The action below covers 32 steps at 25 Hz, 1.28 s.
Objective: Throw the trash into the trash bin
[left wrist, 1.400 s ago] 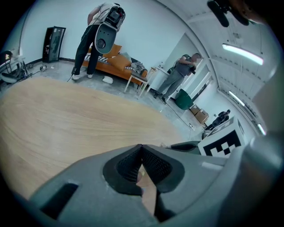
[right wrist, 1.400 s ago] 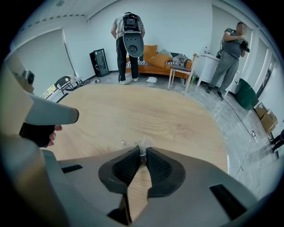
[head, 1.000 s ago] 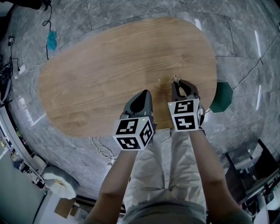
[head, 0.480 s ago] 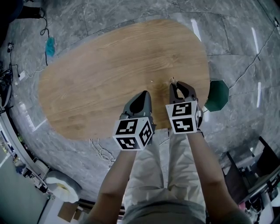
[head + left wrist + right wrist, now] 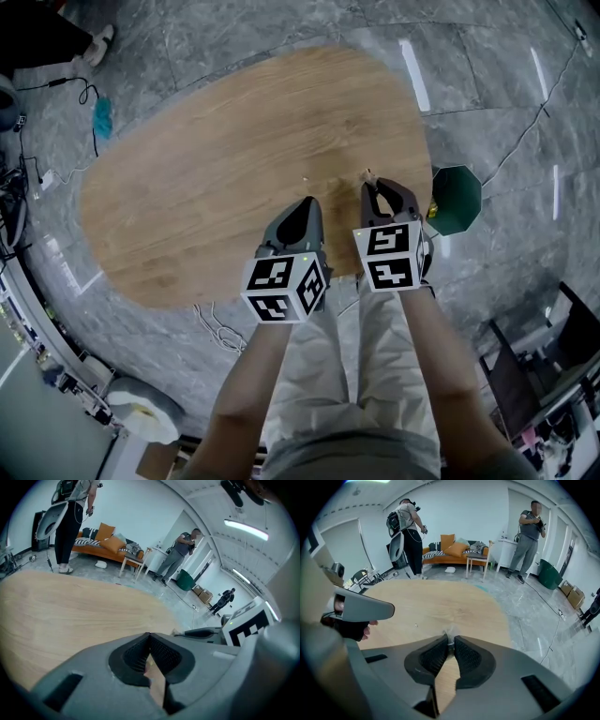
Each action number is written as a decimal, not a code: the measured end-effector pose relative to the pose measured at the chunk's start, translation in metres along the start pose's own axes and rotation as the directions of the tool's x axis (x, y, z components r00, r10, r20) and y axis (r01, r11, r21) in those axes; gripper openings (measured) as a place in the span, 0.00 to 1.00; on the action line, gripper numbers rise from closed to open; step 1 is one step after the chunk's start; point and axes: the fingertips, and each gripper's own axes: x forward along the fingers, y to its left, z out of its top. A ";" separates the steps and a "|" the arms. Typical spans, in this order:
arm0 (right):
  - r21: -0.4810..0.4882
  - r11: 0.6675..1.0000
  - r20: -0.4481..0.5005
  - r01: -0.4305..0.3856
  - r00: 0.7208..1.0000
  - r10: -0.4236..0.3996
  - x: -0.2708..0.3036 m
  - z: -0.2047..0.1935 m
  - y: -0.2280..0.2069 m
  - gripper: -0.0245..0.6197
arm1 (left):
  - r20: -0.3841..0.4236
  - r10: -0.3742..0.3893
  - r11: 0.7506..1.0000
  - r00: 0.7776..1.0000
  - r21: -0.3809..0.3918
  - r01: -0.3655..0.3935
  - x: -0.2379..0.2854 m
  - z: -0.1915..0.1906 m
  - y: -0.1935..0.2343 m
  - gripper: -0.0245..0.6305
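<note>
The scrap [image 5: 449, 636] is tiny, pale and crumpled, a whitish wisp poking out just past the tips of my right gripper [image 5: 450, 642]. That gripper's jaws are clenched on it. I hold it above the wooden surface [image 5: 206, 159], near the surface's right-hand edge. My left gripper [image 5: 307, 202] sits just beside the right one, its jaws pressed together with nothing between them.

In the head view the scrap is only a light speck at the jaw tips. That view alone shows the green bin [image 5: 456, 197], which stands on the grey stone floor [image 5: 497, 84] just beside the surface's right edge. It is to the right of my right gripper and apart from it.

The right gripper view shows the scrap's crinkled edge pinched between the dark ribbed pads [image 5: 433, 660]. It also takes in the room beyond: an orange sofa [image 5: 454, 551], a person with a backpack [image 5: 410, 527] and a second person [image 5: 529, 531] standing.

The left gripper view catches my right gripper side-on, with the scrap a small pale tuft at its tip. It also shows my left jaws' own tips meeting.
</note>
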 end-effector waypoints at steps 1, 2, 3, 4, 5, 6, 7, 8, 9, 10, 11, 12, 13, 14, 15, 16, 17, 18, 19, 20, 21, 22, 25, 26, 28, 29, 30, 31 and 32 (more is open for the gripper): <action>0.004 1.000 0.002 0.003 1.000 -0.004 -0.002 -0.001 -0.003 0.10 | 0.000 -0.002 1.000 1.000 0.002 0.002 0.001 0.000 -0.004 0.04; 0.009 1.000 0.004 0.008 1.000 -0.008 -0.005 -0.003 -0.006 0.10 | -0.001 -0.004 1.000 1.000 0.004 0.004 0.002 -0.001 -0.008 0.04; 0.014 1.000 0.006 0.012 1.000 -0.012 -0.007 -0.004 -0.009 0.10 | -0.002 -0.008 1.000 1.000 0.008 0.008 0.004 -0.001 -0.012 0.04; 0.020 1.000 0.007 0.016 1.000 -0.016 -0.008 -0.006 -0.012 0.10 | -0.004 -0.013 1.000 1.000 0.012 0.013 0.005 -0.002 -0.015 0.04; 0.027 0.999 0.007 0.020 1.000 -0.020 -0.010 -0.008 -0.016 0.10 | -0.006 -0.017 1.000 1.000 0.016 0.017 0.007 -0.002 -0.019 0.04; 0.036 0.999 0.006 0.024 1.000 -0.024 -0.011 -0.011 -0.019 0.10 | -0.009 -0.021 1.000 1.000 0.020 0.021 0.009 -0.003 -0.023 0.04; 0.045 0.999 0.005 0.029 1.000 -0.029 -0.013 -0.013 -0.022 0.10 | -0.013 -0.026 0.999 1.000 0.025 0.026 0.011 -0.004 -0.026 0.04; 0.051 0.998 0.005 0.033 0.999 -0.033 -0.014 -0.015 -0.026 0.10 | -0.016 -0.030 0.999 0.999 0.029 0.030 0.013 -0.005 -0.030 0.04; 0.055 0.998 0.007 0.036 0.999 -0.037 -0.015 -0.017 -0.029 0.10 | -0.019 -0.034 0.999 0.999 0.034 0.035 0.015 -0.006 -0.034 0.04; 0.061 0.997 0.007 0.039 0.999 -0.040 -0.017 -0.018 -0.033 0.10 | -0.023 -0.037 0.999 0.999 0.038 0.038 0.017 -0.007 -0.038 0.04; 0.071 0.997 0.007 0.042 0.999 -0.043 -0.019 -0.020 -0.036 0.10 | -0.026 -0.041 0.998 0.999 0.042 0.042 0.019 -0.007 -0.041 0.04; 0.079 0.996 0.007 0.045 0.999 -0.046 -0.021 -0.022 -0.040 0.10 | -0.030 -0.045 0.998 0.999 0.047 0.046 0.021 -0.008 -0.045 0.04; 0.084 0.995 0.008 0.049 0.999 -0.050 -0.023 -0.023 -0.043 0.10 | -0.034 -0.049 0.997 0.998 0.052 0.051 0.023 -0.008 -0.049 0.04; 0.087 0.995 0.010 0.053 0.998 -0.054 -0.025 -0.024 -0.047 0.10 | -0.039 -0.055 0.997 0.998 0.058 0.057 0.025 -0.009 -0.053 0.04; 0.091 0.994 0.012 0.057 0.998 -0.058 -0.027 -0.025 -0.050 0.10 | -0.043 -0.060 0.996 0.997 0.064 0.063 0.027 -0.009 -0.057 0.04; 0.098 0.993 0.013 0.061 0.998 -0.063 -0.028 -0.026 -0.053 0.10 | -0.047 -0.065 0.995 0.997 0.069 0.068 0.029 -0.009 -0.061 0.04; 0.106 0.992 0.014 0.065 0.998 -0.067 -0.030 -0.028 -0.057 0.10 | -0.051 -0.070 0.994 0.996 0.074 0.074 0.031 -0.010 -0.065 0.04; 0.112 0.991 0.015 0.069 0.997 -0.071 -0.031 -0.029 -0.060 0.10 | -0.055 -0.074 0.994 0.996 0.080 0.079 0.033 -0.010 -0.068 0.04; 0.116 0.991 0.016 0.073 0.997 -0.076 -0.033 -0.031 -0.063 0.10 | -0.059 -0.079 0.993 0.995 0.085 0.083 0.035 -0.011 -0.072 0.04; 0.122 0.990 0.017 0.077 0.997 -0.080 -0.034 -0.033 -0.067 0.10 | -0.063 -0.083 0.992 0.995 0.090 0.088 0.037 -0.012 -0.076 0.04; 0.128 0.988 0.016 0.081 0.996 -0.084 -0.036 -0.036 -0.071 0.10 | -0.067 -0.086 0.991 0.994 0.094 0.092 0.039 -0.014 -0.079 0.04; 0.132 0.988 0.016 0.085 0.996 -0.088 -0.037 -0.038 -0.075 0.10 | -0.071 -0.090 0.990 0.993 0.099 0.096 0.041 -0.015 -0.084 0.04; 0.156 0.983 0.016 0.095 0.995 -0.098 -0.042 -0.045 -0.086 0.10 | -0.084 -0.100 0.987 0.991 0.116 0.109 0.047 -0.018 -0.096 0.04; 0.169 0.981 0.016 0.098 0.995 -0.102 -0.044 -0.048 -0.090 0.10 | -0.088 -0.104 0.986 0.991 0.122 0.114 0.049 -0.019 -0.100 0.04; 0.188 0.977 0.016 0.105 0.994 -0.110 -0.046 -0.053 -0.096 0.10 | -0.096 -0.110 0.984 0.989 0.132 0.122 0.053 -0.021 -0.108 0.04; 0.196 0.975 0.016 0.108 0.993 -0.114 -0.048 -0.055 -0.099 0.10 | -0.099 -0.114 0.983 0.989 0.136 0.126 0.055 -0.021 -0.112 0.04; 0.202 0.973 0.015 0.112 0.993 -0.117 -0.049 -0.058 -0.103 0.10 | -0.102 -0.117 0.981 0.988 0.140 0.131 0.057 -0.022 -0.115 0.04; 0.209 0.971 0.015 0.115 0.993 -0.121 -0.051 -0.061 -0.106 0.10 | -0.105 -0.121 0.980 0.987 0.144 0.135 0.059 -0.023 -0.119 0.04; 0.215 0.969 0.014 0.118 0.992 -0.124 -0.053 -0.064 -0.109 0.10 | -0.108 -0.124 0.979 0.986 0.147 0.140 0.061 -0.024 -0.123 0.04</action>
